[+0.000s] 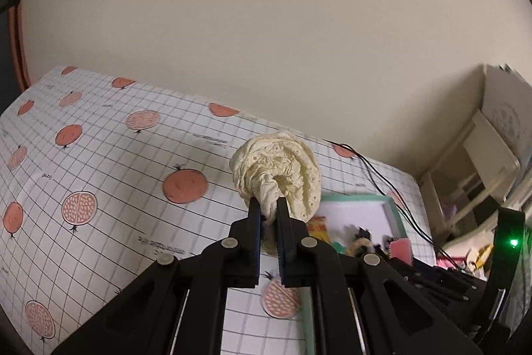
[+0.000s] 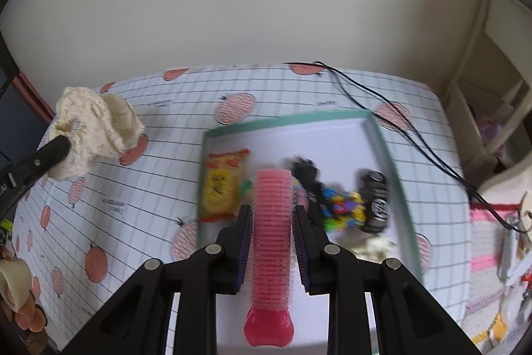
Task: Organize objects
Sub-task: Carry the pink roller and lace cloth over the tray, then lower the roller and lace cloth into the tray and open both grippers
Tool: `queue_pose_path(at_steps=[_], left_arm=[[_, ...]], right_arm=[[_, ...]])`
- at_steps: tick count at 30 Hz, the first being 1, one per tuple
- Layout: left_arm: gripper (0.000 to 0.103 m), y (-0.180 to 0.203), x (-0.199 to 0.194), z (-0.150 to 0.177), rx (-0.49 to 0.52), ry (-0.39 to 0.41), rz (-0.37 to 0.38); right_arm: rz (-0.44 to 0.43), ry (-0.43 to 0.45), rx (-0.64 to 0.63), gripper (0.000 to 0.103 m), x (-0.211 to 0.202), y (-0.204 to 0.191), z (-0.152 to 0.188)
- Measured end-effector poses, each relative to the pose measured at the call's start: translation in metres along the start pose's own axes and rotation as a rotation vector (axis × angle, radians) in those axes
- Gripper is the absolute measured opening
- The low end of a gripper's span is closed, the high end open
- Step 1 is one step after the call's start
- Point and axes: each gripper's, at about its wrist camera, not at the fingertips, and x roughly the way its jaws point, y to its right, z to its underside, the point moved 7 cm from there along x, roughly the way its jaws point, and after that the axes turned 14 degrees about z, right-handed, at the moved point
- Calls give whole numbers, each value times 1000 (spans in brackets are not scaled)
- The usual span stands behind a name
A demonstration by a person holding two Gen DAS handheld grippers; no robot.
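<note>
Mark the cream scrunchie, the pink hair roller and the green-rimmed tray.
cream scrunchie [image 1: 277,170]: left wrist view, middle of the ruffled fabric.
pink hair roller [image 2: 272,235]: right wrist view, ribbed barrel.
green-rimmed tray [image 2: 387,152]: right wrist view, right rim.

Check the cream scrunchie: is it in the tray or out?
Out. The left gripper holds the cream scrunchie in its shut jaws, lifted above the tablecloth, left of the green-rimmed tray.

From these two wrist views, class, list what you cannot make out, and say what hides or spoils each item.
- Small items in the green-rimmed tray: motion blur in the right wrist view smears the black and multicoloured pieces.
- Yellow packet: print blurred, unreadable.
- Tray in the left wrist view: mostly hidden behind the left tongs and cream scrunchie.
- Pink hair roller in the right tongs: covers the tray items behind it.
</note>
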Motion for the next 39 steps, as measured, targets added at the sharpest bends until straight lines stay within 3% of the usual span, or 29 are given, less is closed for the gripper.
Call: queue_pose_path(at_steps=[8,13,21,29,39], left_arm=[[8,57,-3,28,122,-40,18],[8,77,1,50,150,-87,42],[8,85,8,72,152,-147,61],[8,87,29,87,165,-216,57],[9,93,59,134,171,-373,71]], right_arm=[[89,-46,-12,26,2,40,29],[81,-60,29,26,0,59,40],[79,-50,23,26,-7,64,44],[93,-95,-11,26,15,55,53],[110,-164,-45,27,43,53,70]])
